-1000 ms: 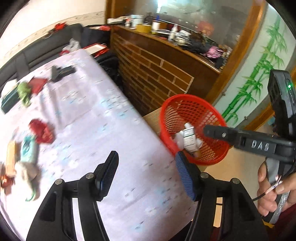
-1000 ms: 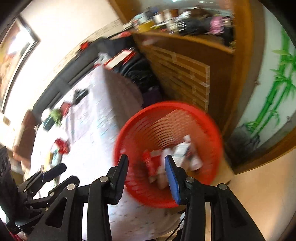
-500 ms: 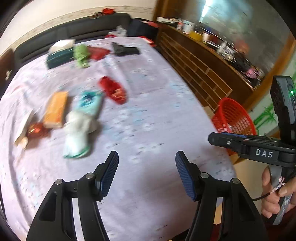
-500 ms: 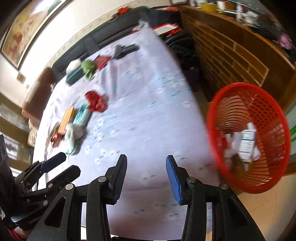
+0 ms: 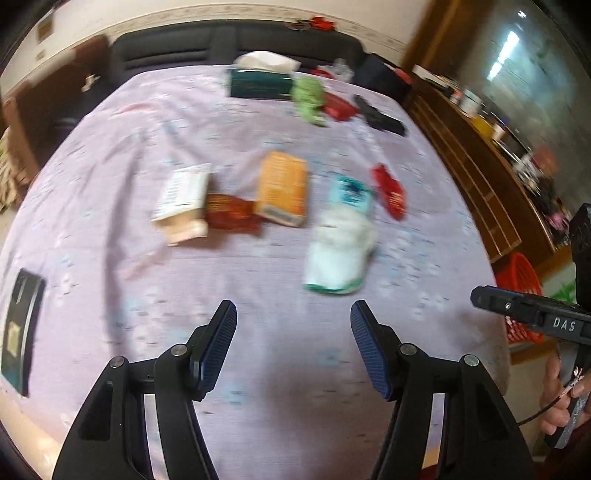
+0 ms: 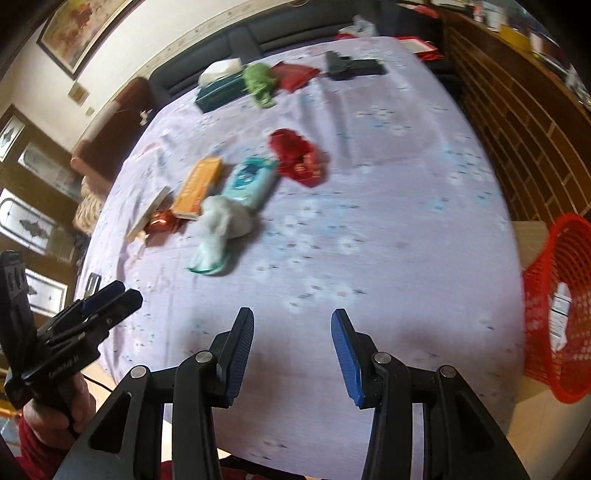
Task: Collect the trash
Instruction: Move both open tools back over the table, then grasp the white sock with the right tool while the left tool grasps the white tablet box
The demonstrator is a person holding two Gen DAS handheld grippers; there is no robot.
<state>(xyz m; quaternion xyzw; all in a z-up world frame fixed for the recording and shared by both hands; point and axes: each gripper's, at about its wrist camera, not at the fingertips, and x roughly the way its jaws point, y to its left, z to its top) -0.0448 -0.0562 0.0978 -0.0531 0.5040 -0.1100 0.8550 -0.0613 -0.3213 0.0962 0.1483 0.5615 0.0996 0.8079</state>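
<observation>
Several pieces of trash lie uncollected on the lilac tablecloth (image 5: 258,155); judged from that, the task is partway done at most.

Left wrist view: left gripper (image 5: 293,349) released, jaws wide apart, nothing between them, hovering over bare cloth near the table's front edge. Ahead of it, a loose cluster: white carton (image 5: 183,197), crumpled brown wrapper (image 5: 231,216) touching it, orange box (image 5: 283,192), teal wipes pack (image 5: 351,194) with a white crumpled bag (image 5: 338,258) just in front, red wrapper (image 5: 389,194) beside that. Far edge: tissue box (image 5: 260,83), green wad (image 5: 308,98), another red packet (image 5: 338,107), dark oblong item (image 5: 380,120). A dark phone-like slab (image 5: 20,326) sits at the left edge. Red basket (image 5: 519,295) shows off the table's right side, partly behind the right gripper's body. Image blurred.

Right wrist view: right gripper (image 6: 291,354) also released and empty, over bare cloth. Red basket (image 6: 557,321) stands beside the table, lower right, already holding at least one white carton (image 6: 559,317); so some trash is in. The cluster lies well apart from the basket, up-left.

Room: dark sofa (image 5: 221,44) behind the table, wooden brick-pattern counter (image 6: 535,122) at right, framed picture (image 6: 79,26) on the wall.
</observation>
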